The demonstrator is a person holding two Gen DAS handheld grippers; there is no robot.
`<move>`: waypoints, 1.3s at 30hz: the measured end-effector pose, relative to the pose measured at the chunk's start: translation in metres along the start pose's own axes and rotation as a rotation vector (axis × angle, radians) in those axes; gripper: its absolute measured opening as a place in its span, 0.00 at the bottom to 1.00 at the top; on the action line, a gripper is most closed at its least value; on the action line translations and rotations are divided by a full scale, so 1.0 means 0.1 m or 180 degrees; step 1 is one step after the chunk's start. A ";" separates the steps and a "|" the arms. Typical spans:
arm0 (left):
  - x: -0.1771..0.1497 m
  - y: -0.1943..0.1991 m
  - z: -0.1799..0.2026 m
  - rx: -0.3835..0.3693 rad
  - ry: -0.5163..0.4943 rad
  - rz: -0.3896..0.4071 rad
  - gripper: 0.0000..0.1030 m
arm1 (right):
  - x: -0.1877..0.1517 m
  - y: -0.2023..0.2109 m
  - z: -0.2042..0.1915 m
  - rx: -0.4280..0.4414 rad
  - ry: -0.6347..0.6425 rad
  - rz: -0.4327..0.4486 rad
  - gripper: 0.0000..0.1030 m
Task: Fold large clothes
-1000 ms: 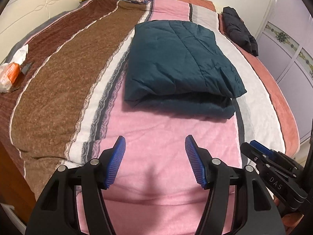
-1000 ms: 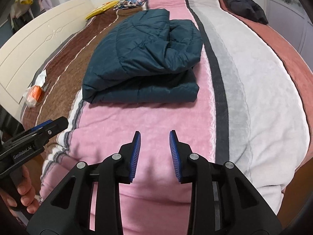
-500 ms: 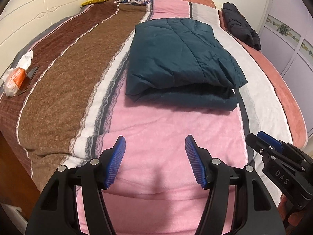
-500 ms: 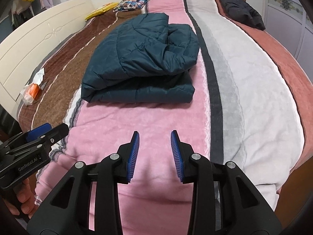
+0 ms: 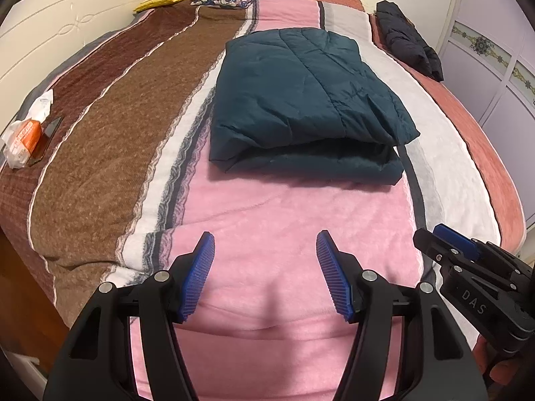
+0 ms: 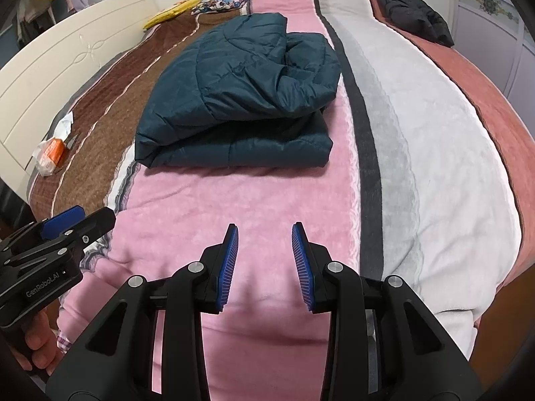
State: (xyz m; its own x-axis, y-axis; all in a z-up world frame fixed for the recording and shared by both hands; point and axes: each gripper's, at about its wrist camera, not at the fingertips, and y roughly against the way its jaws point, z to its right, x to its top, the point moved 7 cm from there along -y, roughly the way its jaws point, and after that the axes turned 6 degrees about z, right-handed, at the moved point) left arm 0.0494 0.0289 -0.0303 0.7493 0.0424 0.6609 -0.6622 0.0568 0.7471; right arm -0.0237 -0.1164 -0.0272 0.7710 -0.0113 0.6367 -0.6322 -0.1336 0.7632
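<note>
Teal quilted jacket (image 5: 301,100), puffy and stitched in wide panels, lies folded into a thick, roughly rectangular bundle on the bed (image 5: 267,234), across its pink and white stripes. In the left wrist view, the left tongs (image 5: 265,269) hover over the fleecy pink stripe on the near side of the jacket, well apart from it, jaws standing wide with nothing between the ribbed blue pads. The bed cover is plush, striped lengthwise in brown, white, pink, grey and rust. Beyond the jacket's far right corner sits a black padded garment (image 5: 408,40), crumpled. Left of the jacket, at the bed's edge, lies a crinkled orange and white packet (image 5: 25,137). The right tongs (image 5: 444,244), black with a blue pad, show at the lower right.

In the right wrist view, the jacket (image 6: 240,100) shows a rumpled, shiny upper layer over a flatter lower one. The right tongs (image 6: 264,260) hover short of it over the pink stripe, jaws partly open and empty. The left tongs (image 6: 72,220) enter at the left, a hand (image 6: 36,347) gripping the handle.
</note>
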 end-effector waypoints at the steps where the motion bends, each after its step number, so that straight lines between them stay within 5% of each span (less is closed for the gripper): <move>1: 0.00 0.00 0.01 -0.0002 0.0000 -0.0002 0.59 | 0.00 0.00 0.00 0.0000 -0.0001 -0.0004 0.33; 39: -0.01 -0.05 -0.02 0.0001 0.0025 -0.0057 0.59 | -0.05 -0.08 0.00 -0.0020 0.0039 -0.0134 0.33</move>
State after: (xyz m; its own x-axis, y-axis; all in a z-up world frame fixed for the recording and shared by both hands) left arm 0.0520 0.0309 -0.0350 0.7611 0.0491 0.6468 -0.6486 0.0574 0.7589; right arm -0.0222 -0.1148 -0.0364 0.7959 0.0062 0.6054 -0.5998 -0.1274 0.7899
